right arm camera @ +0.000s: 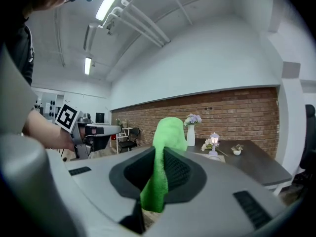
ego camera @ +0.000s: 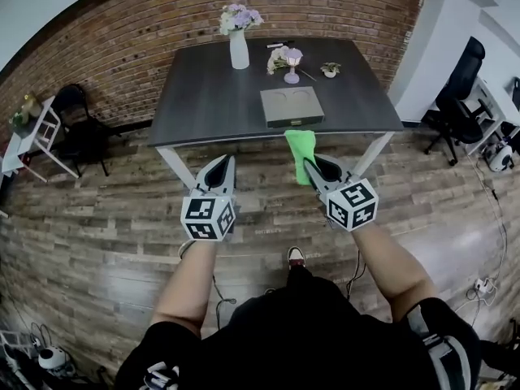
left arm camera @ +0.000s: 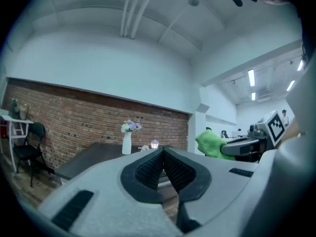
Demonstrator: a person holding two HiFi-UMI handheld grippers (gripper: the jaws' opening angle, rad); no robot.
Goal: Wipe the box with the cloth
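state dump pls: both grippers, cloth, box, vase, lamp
left gripper: shut, empty.
right gripper: shut on the green cloth.
green cloth: pinched between the jaws, held in the air, not touching the box.
box: lying flat on the table, nothing touching it.
vase: upright, flowers in it.
lamp: upright, seems lit.

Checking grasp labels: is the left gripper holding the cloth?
No, the cloth is pinched in the right gripper; the left gripper is shut on nothing.
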